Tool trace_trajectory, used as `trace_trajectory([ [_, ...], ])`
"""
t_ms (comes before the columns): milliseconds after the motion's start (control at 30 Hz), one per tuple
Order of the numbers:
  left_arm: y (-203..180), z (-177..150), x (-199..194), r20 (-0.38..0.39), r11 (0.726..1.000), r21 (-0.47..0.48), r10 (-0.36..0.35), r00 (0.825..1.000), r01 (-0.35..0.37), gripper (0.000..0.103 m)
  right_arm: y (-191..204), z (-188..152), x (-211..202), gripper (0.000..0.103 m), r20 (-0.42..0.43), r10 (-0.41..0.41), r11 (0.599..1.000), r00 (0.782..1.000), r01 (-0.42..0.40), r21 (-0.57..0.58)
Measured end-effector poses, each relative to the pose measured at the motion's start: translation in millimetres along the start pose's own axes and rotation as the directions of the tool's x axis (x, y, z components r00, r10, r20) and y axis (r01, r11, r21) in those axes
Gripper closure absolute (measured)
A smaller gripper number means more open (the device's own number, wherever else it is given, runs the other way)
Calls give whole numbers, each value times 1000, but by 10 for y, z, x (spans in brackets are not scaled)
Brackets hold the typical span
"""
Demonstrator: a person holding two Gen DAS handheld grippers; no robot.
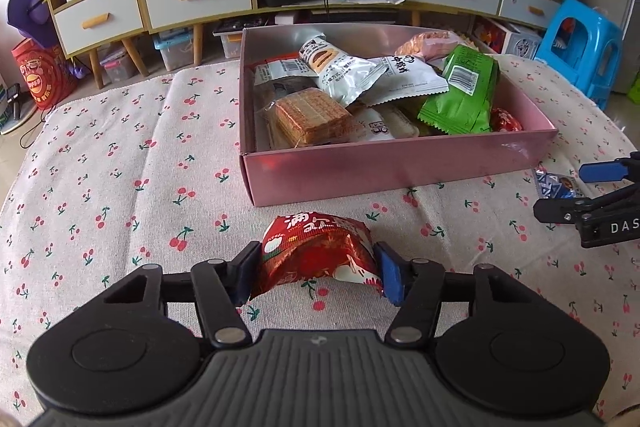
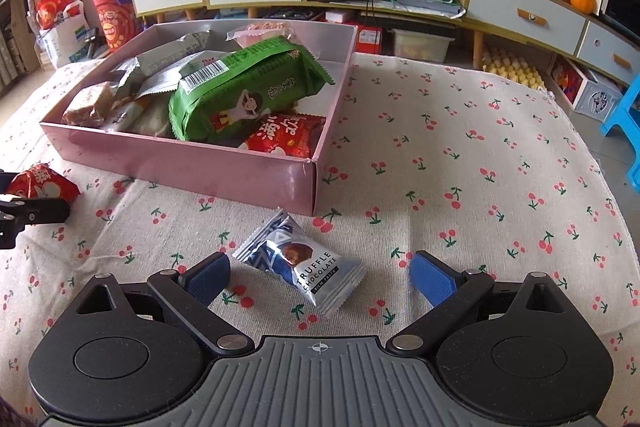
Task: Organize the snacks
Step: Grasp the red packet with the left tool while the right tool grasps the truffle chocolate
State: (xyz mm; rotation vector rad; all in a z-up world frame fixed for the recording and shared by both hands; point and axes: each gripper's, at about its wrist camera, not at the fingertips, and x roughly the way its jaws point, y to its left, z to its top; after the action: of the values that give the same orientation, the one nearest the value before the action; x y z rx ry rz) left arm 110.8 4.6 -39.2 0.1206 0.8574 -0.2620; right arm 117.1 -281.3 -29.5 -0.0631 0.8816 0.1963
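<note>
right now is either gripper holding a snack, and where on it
The left gripper pinches the red snack packet across its near end, one pad on each side. The right gripper is open over the truffle chocolate packet, not gripping it.

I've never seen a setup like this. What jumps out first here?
The pink box, heaped with snack packets, sits on a cherry-print tablecloth. In front of it, the left gripper pinches a red snack packet. Beside the box, the right gripper stands open around a truffle chocolate packet lying on the cloth.
</note>
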Motion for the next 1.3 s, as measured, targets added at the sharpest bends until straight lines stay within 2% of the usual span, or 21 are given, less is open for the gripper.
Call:
trace_trajectory([
  [100, -24, 8, -7, -1, 1000, 9, -11, 1000, 11, 47, 45, 27, 3, 7, -5, 4, 1000, 1000, -4, -15],
  [167, -37, 8, -13, -1, 1000, 16, -16, 1000, 16, 48, 76, 34, -9, 16, -6, 22, 999, 1000, -22, -23],
  [233, -39, 9, -19, 0, 1000, 20, -21, 1000, 21, 48, 114, 36, -26, 20, -13, 53, 998, 999, -53, -38],
  [400, -62, 22, -35, -2, 999, 14, -35, 999, 35, 49, 199, 47, -78, 45, -15, 92, 993, 996, -93, -73],
  [467, -73, 32, -44, -2, 999, 10, -41, 999, 41, 49, 237, 49, -99, 60, -17, 105, 991, 994, -106, -79],
  [533, -84, 38, -54, 2, 999, 11, -44, 999, 44, 49, 287, 47, -111, 66, -18, 116, 988, 993, -117, -96],
  [700, -110, 41, -59, 1, 999, 13, -48, 999, 48, 49, 400, 48, -134, 64, -36, 160, 979, 986, -163, -120],
  [800, -133, 33, -60, -1, 999, 21, -49, 999, 49, 49, 461, 29, -146, 57, -39, 177, 974, 983, -181, -139],
  [867, -144, 30, -56, -4, 999, 23, -49, 999, 49, 49, 504, 13, -134, 45, -30, 155, 974, 987, -158, -160],
  [967, -158, 29, -48, -7, 999, 24, -49, 999, 49, 49, 522, 13, -113, 38, -13, 134, 976, 991, -134, -170],
  [1133, -168, 28, -35, -12, 998, 29, -49, 999, 49, 49, 536, 32, -105, 42, -10, 126, 976, 992, -125, -177],
  [1200, -169, 26, -37, -12, 998, 30, -49, 999, 49, 49, 560, 30, -119, 47, -9, 130, 973, 991, -129, -193],
  [1267, -170, 27, -38, -12, 998, 29, -48, 999, 49, 49, 594, 36, -130, 62, -16, 142, 969, 990, -142, -204],
  [1300, -169, 28, -41, -12, 998, 28, -49, 999, 49, 49, 607, 38, -137, 66, -19, 145, 967, 989, -146, -208],
])
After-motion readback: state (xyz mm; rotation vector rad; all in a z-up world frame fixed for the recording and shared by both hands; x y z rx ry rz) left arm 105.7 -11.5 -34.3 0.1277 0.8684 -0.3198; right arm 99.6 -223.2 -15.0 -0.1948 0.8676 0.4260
